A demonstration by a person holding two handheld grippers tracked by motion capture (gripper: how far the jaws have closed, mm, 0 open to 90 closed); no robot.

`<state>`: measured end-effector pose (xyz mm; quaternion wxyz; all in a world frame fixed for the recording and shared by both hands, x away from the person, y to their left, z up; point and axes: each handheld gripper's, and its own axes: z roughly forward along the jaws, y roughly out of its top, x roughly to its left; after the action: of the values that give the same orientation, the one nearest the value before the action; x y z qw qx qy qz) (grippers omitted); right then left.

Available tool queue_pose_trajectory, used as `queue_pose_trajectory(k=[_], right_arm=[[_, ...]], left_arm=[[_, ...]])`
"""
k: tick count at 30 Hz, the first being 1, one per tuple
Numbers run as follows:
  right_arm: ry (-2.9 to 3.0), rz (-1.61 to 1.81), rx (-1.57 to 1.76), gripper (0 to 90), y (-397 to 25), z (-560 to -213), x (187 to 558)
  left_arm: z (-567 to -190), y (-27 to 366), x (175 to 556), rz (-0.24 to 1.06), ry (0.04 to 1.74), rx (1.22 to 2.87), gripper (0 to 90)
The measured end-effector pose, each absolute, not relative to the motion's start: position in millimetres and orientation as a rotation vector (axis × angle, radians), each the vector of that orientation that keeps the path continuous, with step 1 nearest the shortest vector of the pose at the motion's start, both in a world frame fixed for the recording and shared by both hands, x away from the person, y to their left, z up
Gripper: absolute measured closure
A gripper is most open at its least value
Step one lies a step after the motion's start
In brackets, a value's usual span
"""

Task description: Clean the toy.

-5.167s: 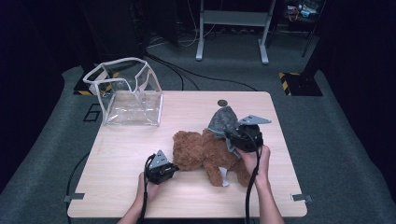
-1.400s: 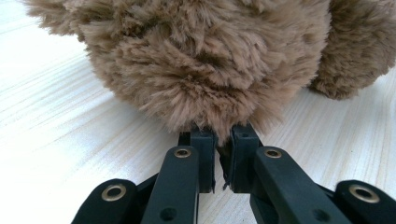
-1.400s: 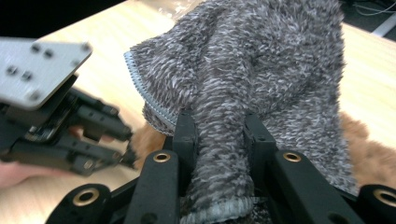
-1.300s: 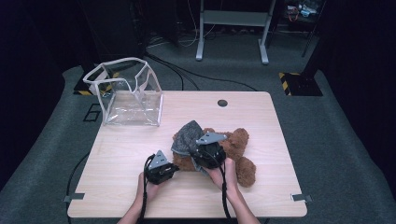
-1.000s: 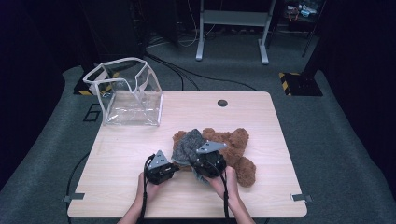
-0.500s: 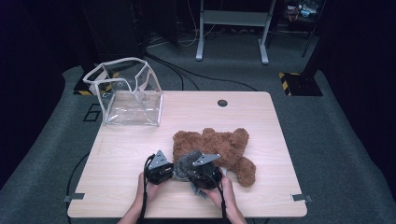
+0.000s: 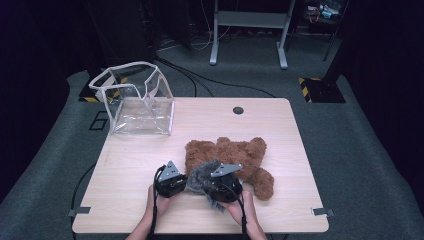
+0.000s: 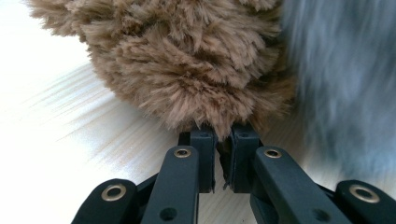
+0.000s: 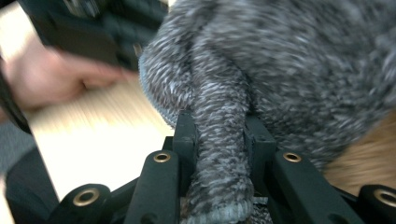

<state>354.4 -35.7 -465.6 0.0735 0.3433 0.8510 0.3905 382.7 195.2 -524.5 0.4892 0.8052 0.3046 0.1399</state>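
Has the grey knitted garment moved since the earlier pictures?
Yes. The grey knitted garment, clamped in the right gripper, travelled from the table's right-middle toward its near edge, ending beside the left gripper.

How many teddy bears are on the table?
1. The teddy bear lies near the middle of the table, beside the grey knit. The left gripper pinches its fur.

A clear plastic bag [image 7: 135,102] stands open at the wooden table's [image 7: 280,125] far left corner.
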Motion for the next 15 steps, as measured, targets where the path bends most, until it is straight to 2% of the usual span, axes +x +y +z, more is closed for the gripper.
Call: queue_pose_trajectory(k=[8,15], right_arm=[[2.381,1.250,0.995,71.3,-50,-409,366],[2.249,1.178,1.034,71.2,-61,-375,402]], left_arm=[[-524,195,383,0.347,0.735,1.964,83.7],[-525,195,382,0.343,0.738,1.966,83.6]])
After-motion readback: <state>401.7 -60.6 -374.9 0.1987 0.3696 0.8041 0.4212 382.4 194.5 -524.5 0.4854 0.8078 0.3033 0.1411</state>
